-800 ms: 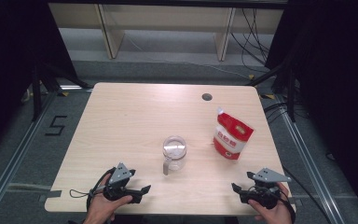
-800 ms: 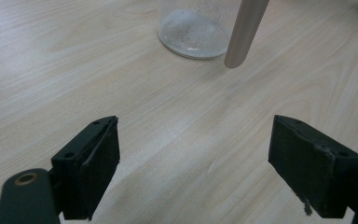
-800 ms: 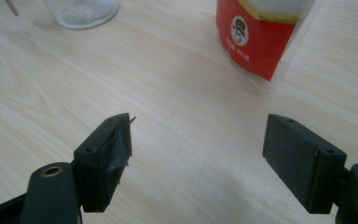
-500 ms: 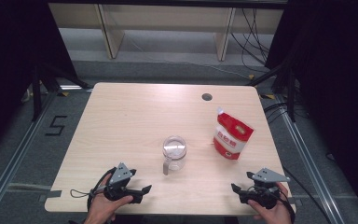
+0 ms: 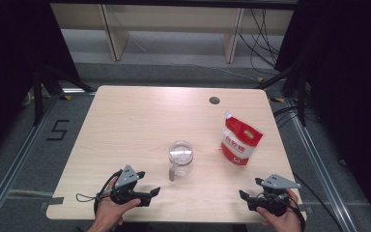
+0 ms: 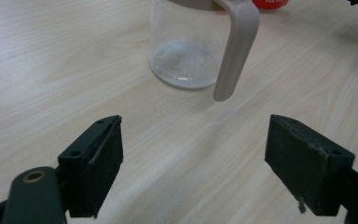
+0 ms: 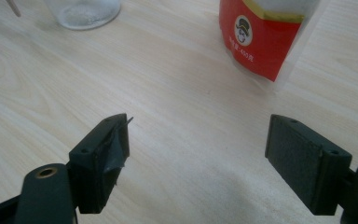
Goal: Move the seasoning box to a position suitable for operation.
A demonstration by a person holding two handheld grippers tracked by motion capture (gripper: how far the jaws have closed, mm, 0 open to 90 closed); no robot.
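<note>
Both our left tongs [image 5: 147, 194] and right tongs [image 5: 245, 198] gape wide and empty at the worktop's [image 5: 125, 125] near edge, with glass jug [image 5: 180, 158] and red pouch [image 5: 240, 140] untouched, everything left to do.

The right gripper [image 7: 198, 140] looks low across a pale wooden table [image 7: 177, 93], its two black jaws rising from the bottom edge and standing wide apart with only bare wood between them. The left jaw's pad is frayed, with a torn flap at its tip. Far off to the right stands a red pouch [image 7: 265, 37] with a small cartoon face on it. At the far left corner sits the base of a clear glass jug [image 7: 84, 11], well apart from the pouch.
</note>
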